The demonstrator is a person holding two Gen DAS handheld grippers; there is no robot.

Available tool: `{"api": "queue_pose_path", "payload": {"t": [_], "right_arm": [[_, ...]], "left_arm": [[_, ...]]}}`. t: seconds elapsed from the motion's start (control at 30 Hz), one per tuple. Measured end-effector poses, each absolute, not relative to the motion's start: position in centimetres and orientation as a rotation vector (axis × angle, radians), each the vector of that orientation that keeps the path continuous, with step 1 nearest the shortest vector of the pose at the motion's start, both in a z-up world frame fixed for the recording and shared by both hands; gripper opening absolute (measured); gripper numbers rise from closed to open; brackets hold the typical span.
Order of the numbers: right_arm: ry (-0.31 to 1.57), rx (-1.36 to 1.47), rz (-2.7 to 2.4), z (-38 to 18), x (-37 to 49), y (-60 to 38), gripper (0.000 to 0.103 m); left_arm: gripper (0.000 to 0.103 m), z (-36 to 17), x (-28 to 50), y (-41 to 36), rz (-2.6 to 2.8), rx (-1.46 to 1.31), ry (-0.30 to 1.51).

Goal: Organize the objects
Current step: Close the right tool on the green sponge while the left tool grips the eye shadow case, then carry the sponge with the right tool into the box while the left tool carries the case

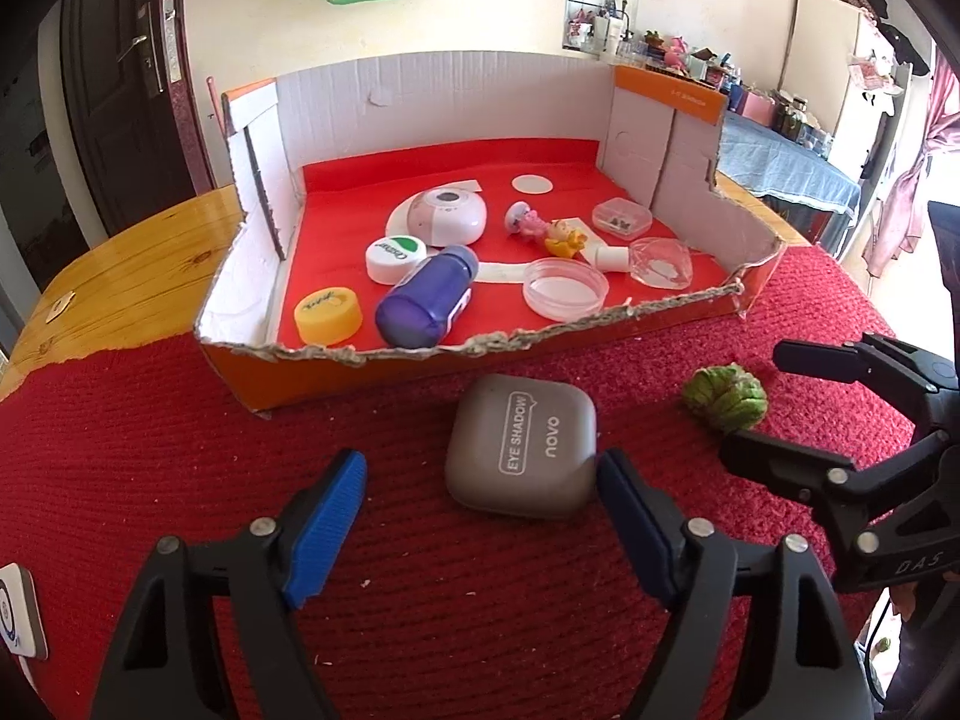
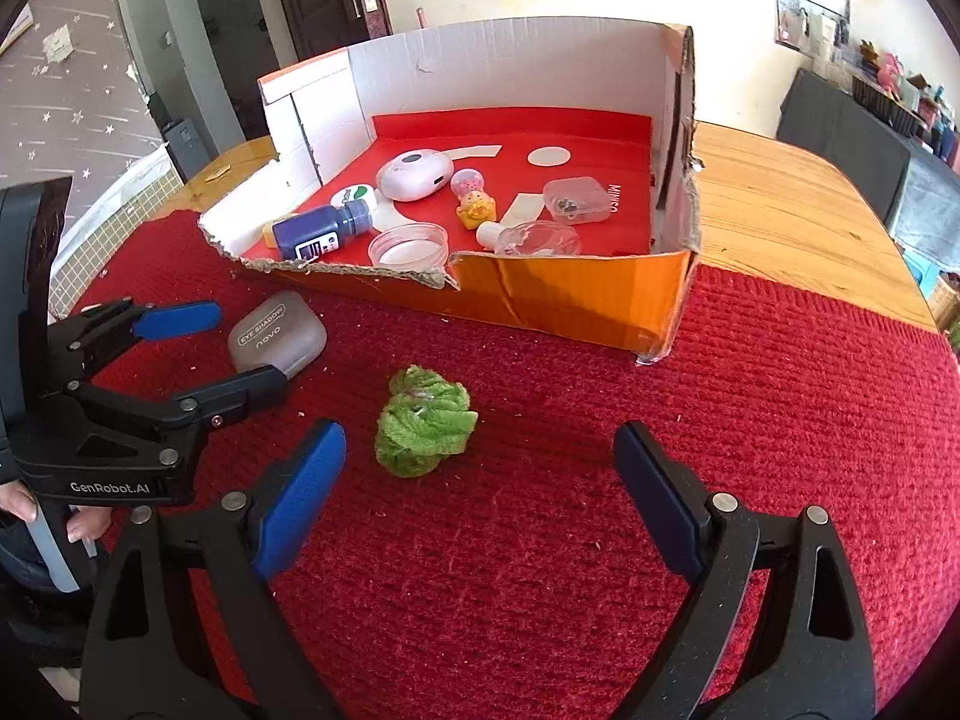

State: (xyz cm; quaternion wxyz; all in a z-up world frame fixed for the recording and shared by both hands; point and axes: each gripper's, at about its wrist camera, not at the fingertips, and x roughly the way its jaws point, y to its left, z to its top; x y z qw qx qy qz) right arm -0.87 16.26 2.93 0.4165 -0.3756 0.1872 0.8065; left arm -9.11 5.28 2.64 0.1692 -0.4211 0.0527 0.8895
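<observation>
Left gripper, spread, flanks the compact; right gripper, spread, probably aims at the green tuft.

Left gripper — black frame, blue pads, silver screws.

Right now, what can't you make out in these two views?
- Yellow cap: right wrist view shows only a sliver; the purple bottle hides it.
- Contents of the small clear case: too small in both views.
- White device: cut off by the left wrist frame's edge.
- Eye shadow case: near edge hidden by the left gripper in the right wrist view.
- Green knit object: identity unclear.
</observation>
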Motion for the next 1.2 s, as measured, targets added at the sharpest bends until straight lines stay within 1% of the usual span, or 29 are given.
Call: {"api": "queue_pose_path", "payload": {"t": [0.07,0.1,0.13,0.17,0.23,0.3,0.37,0.4,0.43,0.47,0.6,0.77,1.2], "right_arm": [[0.445,-0.962,2.023,2.9,-1.3,16.1,0.082],[0.44,-0.974,2.022,2.8,-1.4,16.1,0.076],[0.437,-0.984,2.019,2.7,-1.5,16.1,0.072],[0.428,-0.992,2.016,2.6,-1.7,16.0,0.071],[0.404,-1.004,2.009,2.6,-1.9,15.9,0.067],[0.397,-1.008,2.013,2.5,-2.2,15.9,0.058],[0.381,-1.012,2.009,2.5,-2.4,15.8,0.055],[0.369,-1.014,2.011,2.4,-2.6,15.7,0.044],[0.356,-1.015,2.015,2.4,-2.7,15.5,0.03],[0.348,-1.015,2.023,2.4,-2.9,15.4,0.029],[0.318,-1.024,2.043,2.7,-3.3,14.7,0.028],[0.281,-0.966,2.077,4.6,-3.4,13.7,0.028],[0.286,-0.959,2.082,4.8,-3.6,13.6,0.028]], "left_arm": [[0.076,2.7,-9.1,5.6,2.506,-1.189,0.144],[0.071,2.7,-9.2,5.7,2.498,-1.187,0.142],[0.068,2.7,-9.2,5.8,2.487,-1.188,0.137],[0.066,2.7,-9.3,5.9,2.475,-1.191,0.131],[0.06,2.5,-9.4,6.0,2.464,-1.193,0.119],[0.055,2.5,-9.4,6.2,2.464,-1.188,0.121],[0.053,2.5,-9.3,6.3,2.454,-1.181,0.117],[0.053,2.6,-9.2,6.3,2.451,-1.177,0.115],[0.053,2.6,-9.1,6.3,2.448,-1.172,0.111],[0.053,2.8,-9.0,6.3,2.446,-1.169,0.108],[0.053,4.0,-8.2,5.9,2.455,-1.126,0.092],[0.052,5.5,-7.6,5.5,2.47,-1.073,0.079],[0.052,5.6,-7.3,5.1,2.468,-1.068,0.067]]}}
